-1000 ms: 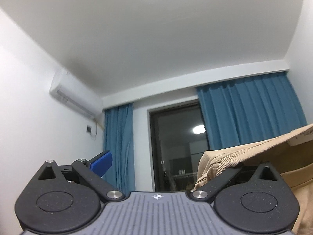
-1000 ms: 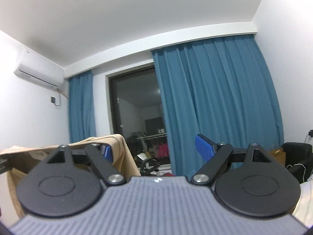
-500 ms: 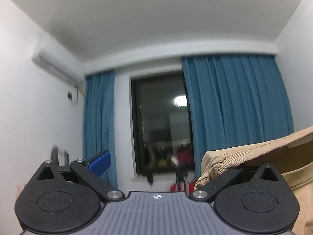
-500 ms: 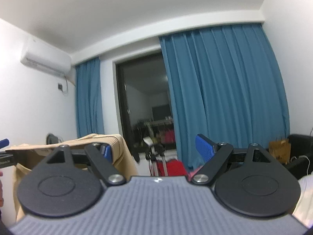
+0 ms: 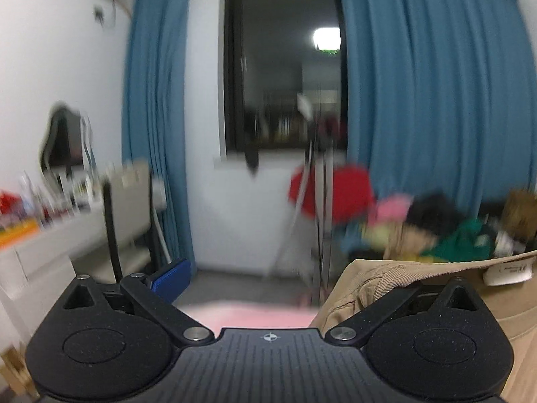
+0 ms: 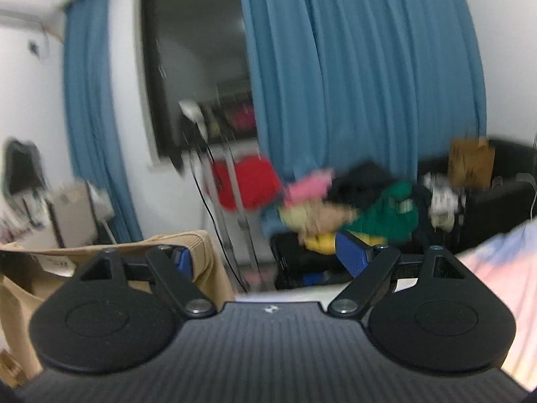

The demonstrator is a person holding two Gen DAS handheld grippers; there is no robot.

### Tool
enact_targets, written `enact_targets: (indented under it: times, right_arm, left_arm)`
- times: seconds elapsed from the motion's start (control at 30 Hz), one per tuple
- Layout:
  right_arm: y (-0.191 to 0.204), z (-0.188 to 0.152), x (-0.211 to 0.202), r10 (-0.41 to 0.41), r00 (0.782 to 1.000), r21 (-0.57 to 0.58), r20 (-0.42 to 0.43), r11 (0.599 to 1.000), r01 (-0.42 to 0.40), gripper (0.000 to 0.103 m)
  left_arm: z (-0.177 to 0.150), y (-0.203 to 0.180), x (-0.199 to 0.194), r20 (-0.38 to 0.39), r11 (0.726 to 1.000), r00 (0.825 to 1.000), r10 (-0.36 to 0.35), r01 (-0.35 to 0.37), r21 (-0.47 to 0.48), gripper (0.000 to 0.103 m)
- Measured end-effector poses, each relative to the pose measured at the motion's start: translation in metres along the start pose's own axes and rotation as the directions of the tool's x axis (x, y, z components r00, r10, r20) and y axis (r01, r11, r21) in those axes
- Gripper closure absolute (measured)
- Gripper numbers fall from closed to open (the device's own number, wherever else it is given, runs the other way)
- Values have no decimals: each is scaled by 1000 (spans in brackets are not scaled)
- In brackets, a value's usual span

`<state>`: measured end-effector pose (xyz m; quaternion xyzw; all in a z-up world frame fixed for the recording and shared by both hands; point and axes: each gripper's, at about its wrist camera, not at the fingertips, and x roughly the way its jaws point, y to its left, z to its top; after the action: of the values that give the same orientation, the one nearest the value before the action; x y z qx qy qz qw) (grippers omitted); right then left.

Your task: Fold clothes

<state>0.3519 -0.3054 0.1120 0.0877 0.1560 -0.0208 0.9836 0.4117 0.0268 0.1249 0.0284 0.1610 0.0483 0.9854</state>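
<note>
While both claws point slightly below level toward the far window, a tan garment stretches between them. Left claw: jaws spread wide, garment's ribbed edge draped over the right finger, which it hides; whether anything is pinched cannot be told. Right claw: jaws equally wide, the garment wrapped around the left blue pad, the right pad bare. Beyond: blue curtains, blurred heap of coloured clothes, a red item, a cluttered tabletop at left.
</note>
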Motion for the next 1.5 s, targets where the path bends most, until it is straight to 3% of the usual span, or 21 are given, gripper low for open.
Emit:
enact_targets:
  times: [0.1, 0.17, 0.27, 0.33, 0.4, 0.43, 0.47, 0.57, 0.63, 0.77, 0.9, 1.0, 1.13, 1.27, 1.37, 1.5]
  right_arm:
    - [-9, -41, 84, -16, 989, -17, -150, 1000, 14, 19]
    - [-12, -65, 134, -37, 963, -43, -265, 999, 27, 20]
    - [-6, -95, 188, -83, 898, -155, -431, 988, 17, 20]
    - [4, -112, 210, -115, 860, -259, -497, 966, -20, 20]
    - [20, -122, 220, -126, 825, -378, -551, 919, -112, 20]
    - [29, -127, 224, -134, 806, -432, -576, 887, -162, 20]
    - [35, -128, 222, -132, 806, -458, -577, 869, -186, 19]
    - [51, -126, 209, -118, 818, -515, -563, 824, -236, 19]
    - [52, -116, 191, -40, 845, -453, -534, 857, -245, 19]
    - [46, -102, 152, 74, 898, -306, -435, 925, -224, 19]
    - [35, -96, 97, 121, 940, -169, -319, 969, -182, 19]
    - [22, -98, 46, 127, 963, -74, -237, 986, -148, 19]
    - [4, -111, -23, 139, 976, 48, -168, 990, -133, 19]
    - [-6, -136, -99, 143, 982, 118, -122, 985, -129, 19]
    - [-12, -157, -149, 146, 986, 153, -85, 979, -132, 19]
    - [-16, -176, -194, 146, 987, 151, -69, 979, -135, 19]
  left_arm:
    - [-48, -13, 89, -136, 999, 991, 7, -2, 37, 3]
    - [-85, -24, 141, -234, 997, 972, 14, 4, 77, 3]
    - [-124, -38, 198, -380, 988, 925, 20, 40, 149, 8]
    - [-146, -47, 226, -477, 974, 878, 37, 74, 213, 8]
    - [-164, -56, 243, -556, 949, 829, 64, 121, 289, 8]
    - [-170, -58, 244, -557, 940, 827, 74, 129, 316, 6]
    - [-176, -59, 245, -557, 930, 826, 83, 136, 342, 5]
    - [-174, -54, 240, -559, 932, 827, 66, 150, 331, 4]
    - [-167, -53, 235, -534, 938, 845, 40, 152, 312, 4]
    - [-151, -42, 192, -438, 951, 896, -79, 198, 235, 2]
    - [-144, -25, 133, -337, 966, 930, -148, 209, 153, 1]
    - [-142, -14, 81, -277, 971, 943, -186, 220, 99, 1]
    - [-139, -15, -24, -209, 971, 952, -224, 236, 35, 1]
    - [-160, 11, -117, -150, 972, 960, -236, 232, -43, 1]
    - [-184, 30, -173, -122, 973, 968, -218, 207, -97, 1]
    - [-212, 43, -220, -118, 981, 977, -175, 164, -100, 1]
